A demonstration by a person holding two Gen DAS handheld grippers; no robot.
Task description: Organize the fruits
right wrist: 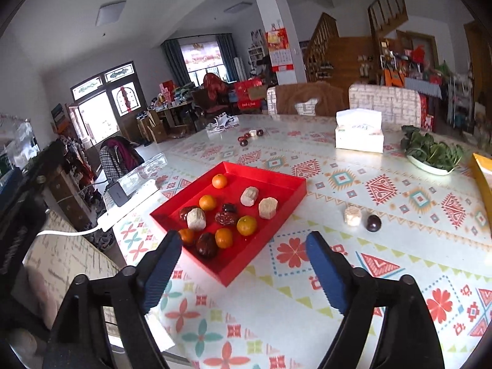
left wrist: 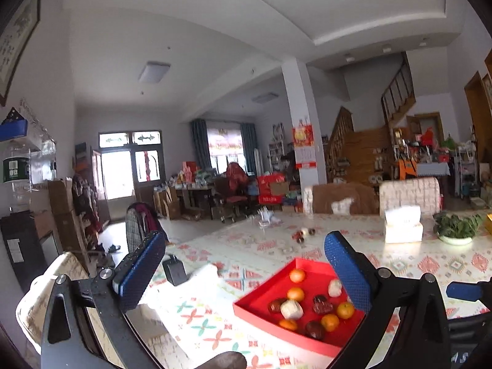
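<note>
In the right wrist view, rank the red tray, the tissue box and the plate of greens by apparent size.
1. red tray
2. tissue box and plate of greens: similar, and both sit farther off, so unranked.

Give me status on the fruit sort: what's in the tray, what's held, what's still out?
Done: the red tray already holds several oranges, dark dates and pale blocks. In hand: nothing; the right tongs and left tongs are both open and empty. Left: a pale block and a dark fruit sit on the table right of the tray, and a small cluster lies at the far side.
</note>
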